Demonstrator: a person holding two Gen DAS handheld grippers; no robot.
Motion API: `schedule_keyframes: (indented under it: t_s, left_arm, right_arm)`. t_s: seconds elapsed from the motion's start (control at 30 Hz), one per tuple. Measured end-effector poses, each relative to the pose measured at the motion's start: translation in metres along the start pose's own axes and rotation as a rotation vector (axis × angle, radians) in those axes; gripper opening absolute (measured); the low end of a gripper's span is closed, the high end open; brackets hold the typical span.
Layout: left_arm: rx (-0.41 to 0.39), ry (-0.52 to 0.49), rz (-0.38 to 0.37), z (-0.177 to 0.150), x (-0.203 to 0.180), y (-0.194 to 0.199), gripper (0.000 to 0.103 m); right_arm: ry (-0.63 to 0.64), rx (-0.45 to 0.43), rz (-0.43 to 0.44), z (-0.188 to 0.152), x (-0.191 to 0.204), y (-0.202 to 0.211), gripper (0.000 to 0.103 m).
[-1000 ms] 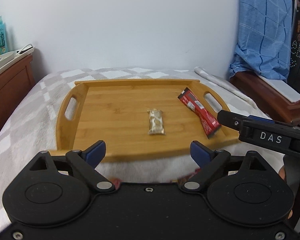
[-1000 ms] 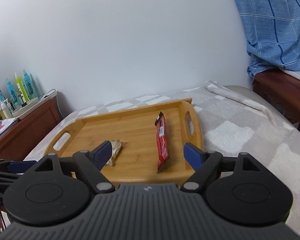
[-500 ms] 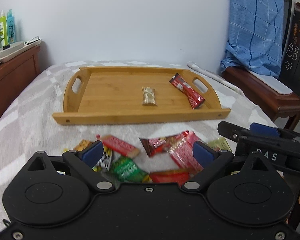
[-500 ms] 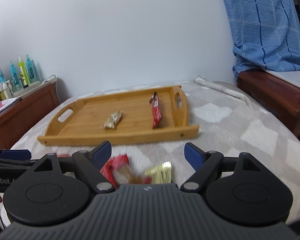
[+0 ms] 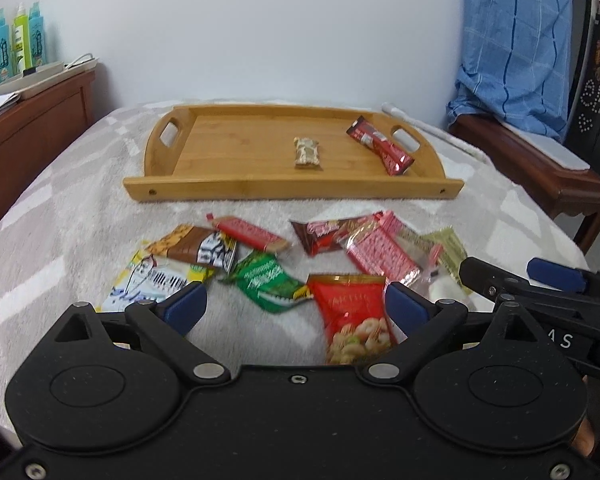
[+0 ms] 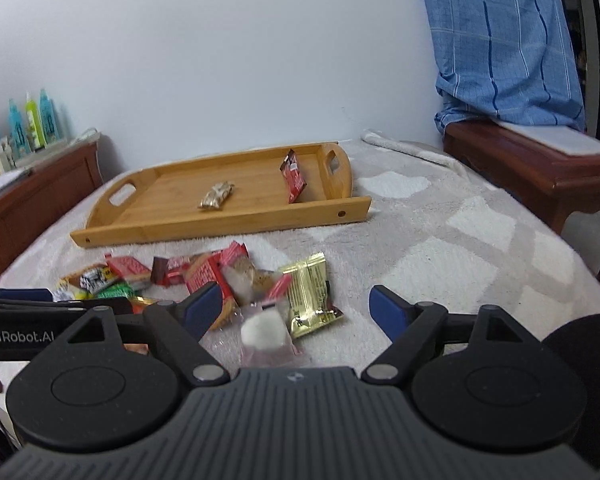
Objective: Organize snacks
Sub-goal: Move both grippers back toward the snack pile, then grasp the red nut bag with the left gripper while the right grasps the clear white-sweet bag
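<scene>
Snacks (image 5: 296,264): mixed colourful wrappers, heaped

Red peanut packet (image 5: 354,320) partly hidden (lower end) behind left gripper (image 5: 296,306), print blurred

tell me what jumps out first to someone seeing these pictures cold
A bright heap of snack packets lies on the grey blanket, just in front of both sets of open, empty jaws. Behind it sits a wooden tray holding only two snacks: a small pale bar near the middle and a red bar by its right handle.
</scene>
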State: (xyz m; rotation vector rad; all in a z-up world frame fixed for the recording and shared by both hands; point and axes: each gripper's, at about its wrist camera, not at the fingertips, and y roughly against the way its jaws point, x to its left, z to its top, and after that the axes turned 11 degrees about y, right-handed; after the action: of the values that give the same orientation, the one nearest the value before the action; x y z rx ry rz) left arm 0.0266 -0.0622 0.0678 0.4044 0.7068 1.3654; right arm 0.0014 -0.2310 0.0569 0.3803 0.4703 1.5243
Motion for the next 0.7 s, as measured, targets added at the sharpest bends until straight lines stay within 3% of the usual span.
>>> schedule_keyframes:
  t_s: [0.1, 0.3, 0.7]
  left_arm:
    - [0.016, 0.006, -0.004, -0.005, 0.001, -0.002, 0.096]
    - [0.035, 0.01, 0.001, -0.012, 0.001, -0.008, 0.096]
    - [0.088, 0.08, -0.066, -0.014, 0.005, -0.016, 0.08]
  right_arm:
    - [0.051, 0.002, -0.013, -0.003, 0.005, 0.001, 0.089]
    - [0.094, 0.014, -0.005, -0.007, 0.01, -0.001, 0.078]
    - [0.09, 0.078, 0.052, -0.009, 0.013, -0.014, 0.061]
